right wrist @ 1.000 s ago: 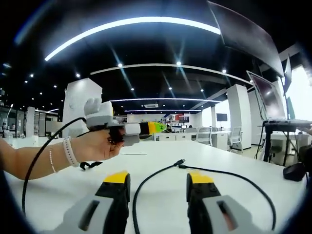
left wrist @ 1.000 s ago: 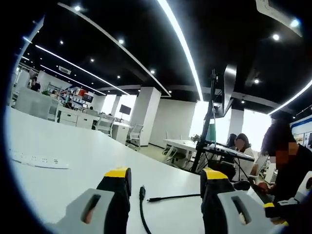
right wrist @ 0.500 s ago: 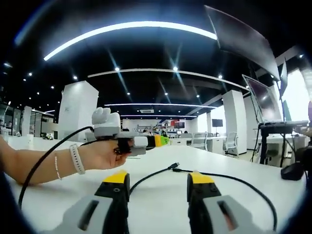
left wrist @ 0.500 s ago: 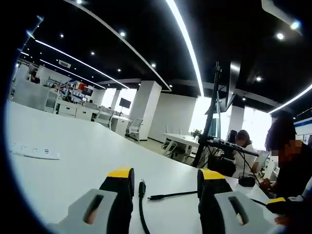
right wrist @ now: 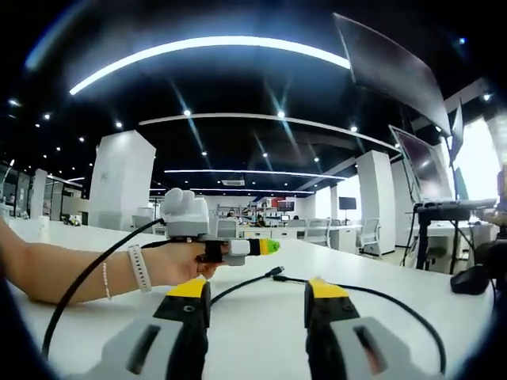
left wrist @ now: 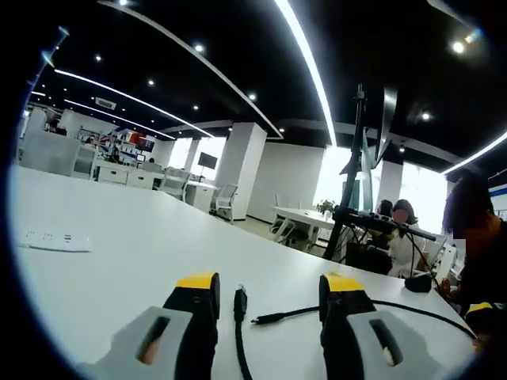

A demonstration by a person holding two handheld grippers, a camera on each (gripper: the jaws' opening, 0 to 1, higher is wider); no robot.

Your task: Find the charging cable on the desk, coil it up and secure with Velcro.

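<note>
**Left tongs edge nearer the cable ends**

The left gripper point(left wrist: 269, 286) hangs open and empty over the white desk point(left wrist: 119, 253); the cable point(left wrist: 240, 305) plugs lie between its jaws, larger than a second ago. The power strip point(left wrist: 51, 237) has slid left in view. The right gripper point(right wrist: 257, 291) is open too, holding nothing, the cable looping between its jaws. The hand point(right wrist: 178, 263) has moved closer.

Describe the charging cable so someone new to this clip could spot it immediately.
On the big white desk, look between the left gripper's yellow-tipped fingers. The charging cable is the thin black cord there, both plug ends lying close together; the white power strip lies far off.
</note>
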